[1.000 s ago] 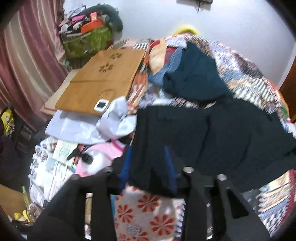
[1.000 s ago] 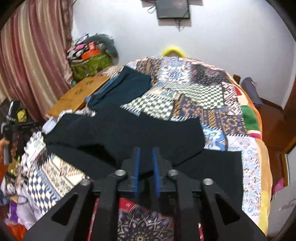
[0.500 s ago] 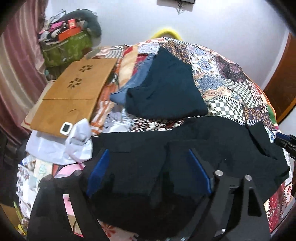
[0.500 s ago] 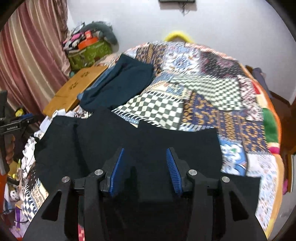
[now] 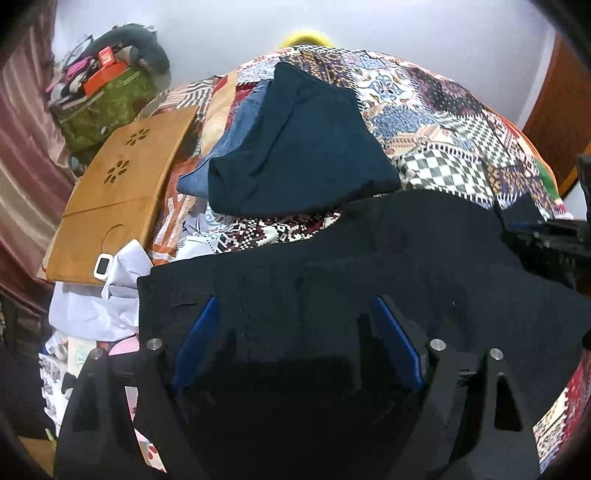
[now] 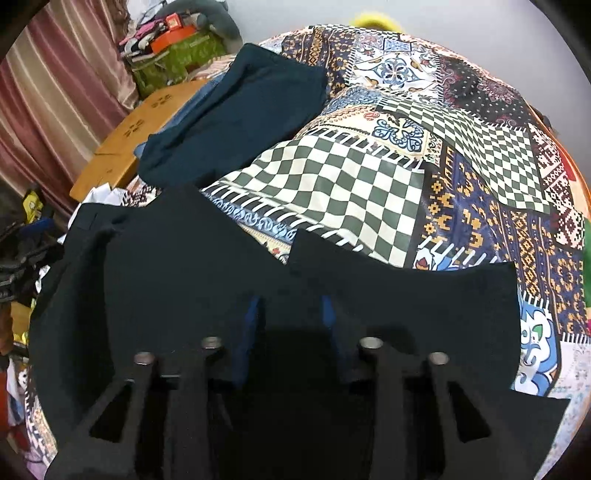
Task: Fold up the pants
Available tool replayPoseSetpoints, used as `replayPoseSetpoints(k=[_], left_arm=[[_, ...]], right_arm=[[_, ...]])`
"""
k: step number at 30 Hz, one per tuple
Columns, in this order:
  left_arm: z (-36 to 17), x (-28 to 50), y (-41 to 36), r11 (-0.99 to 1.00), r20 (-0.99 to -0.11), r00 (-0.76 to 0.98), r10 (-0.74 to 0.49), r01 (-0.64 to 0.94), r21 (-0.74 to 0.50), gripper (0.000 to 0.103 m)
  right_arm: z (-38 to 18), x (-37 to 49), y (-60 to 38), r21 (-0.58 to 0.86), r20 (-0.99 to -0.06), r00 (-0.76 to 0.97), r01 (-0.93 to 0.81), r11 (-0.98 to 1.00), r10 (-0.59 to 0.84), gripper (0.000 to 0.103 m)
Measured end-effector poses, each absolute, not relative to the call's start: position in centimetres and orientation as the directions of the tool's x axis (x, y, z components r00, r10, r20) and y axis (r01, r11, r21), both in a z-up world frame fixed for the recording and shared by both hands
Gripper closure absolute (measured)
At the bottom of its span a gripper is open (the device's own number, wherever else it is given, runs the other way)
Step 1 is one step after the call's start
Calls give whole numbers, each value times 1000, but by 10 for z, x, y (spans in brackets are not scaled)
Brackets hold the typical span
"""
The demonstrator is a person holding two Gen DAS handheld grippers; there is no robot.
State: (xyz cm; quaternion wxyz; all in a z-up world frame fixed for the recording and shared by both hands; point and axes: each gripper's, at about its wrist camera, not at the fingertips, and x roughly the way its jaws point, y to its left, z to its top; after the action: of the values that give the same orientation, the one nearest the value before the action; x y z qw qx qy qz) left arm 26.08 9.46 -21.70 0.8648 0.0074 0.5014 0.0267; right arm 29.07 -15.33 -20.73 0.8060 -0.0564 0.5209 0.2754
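Pants (image 5: 332, 280) lie under both tools; left tool (image 5: 295, 321) spread wide, right tool (image 6: 290, 310) seemingly parted.

- Left wrist view: sits low behind the left gripper (image 5: 295, 332), looks forward along its fingers across the bed toward the far white wall (image 5: 406, 29); very near the black pants (image 5: 332, 266), which fill the lower half.
- Faces slightly toward the bed's left edge: wooden lap table (image 5: 122, 184) and maroon curtain (image 5: 22, 147) at left.
- Right wrist view: behind the right gripper (image 6: 290, 314), same forward heading, tilted down more onto the patchwork quilt (image 6: 351, 184); close over the pants (image 6: 184, 277).
- Shared: pants, quilt, folded dark teal garment (image 5: 295, 147) (image 6: 240, 110), lap table, green bag (image 5: 107, 107) (image 6: 173, 59), yellow object at the headboard.
- Each view catches the other gripper at its edge: right one at (image 5: 554, 236).
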Motion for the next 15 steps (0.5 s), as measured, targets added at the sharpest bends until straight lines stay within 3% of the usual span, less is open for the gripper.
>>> replayPoseSetpoints(k=[1, 3, 15], left_arm=[[-217, 260, 93, 999, -867, 496, 54, -31, 44, 18], [-217, 256, 90, 999, -869, 491, 52, -20, 49, 18], [-195, 232, 89, 998, -855, 515, 61, -43, 45, 17]], right_arm=[[-207, 290, -156, 203, -867, 310, -496, 844, 391, 94], [-204, 286, -160, 202, -859, 326, -490, 848, 394, 98], [-113, 246, -249, 237, -688, 593, -360, 902, 417, 99]])
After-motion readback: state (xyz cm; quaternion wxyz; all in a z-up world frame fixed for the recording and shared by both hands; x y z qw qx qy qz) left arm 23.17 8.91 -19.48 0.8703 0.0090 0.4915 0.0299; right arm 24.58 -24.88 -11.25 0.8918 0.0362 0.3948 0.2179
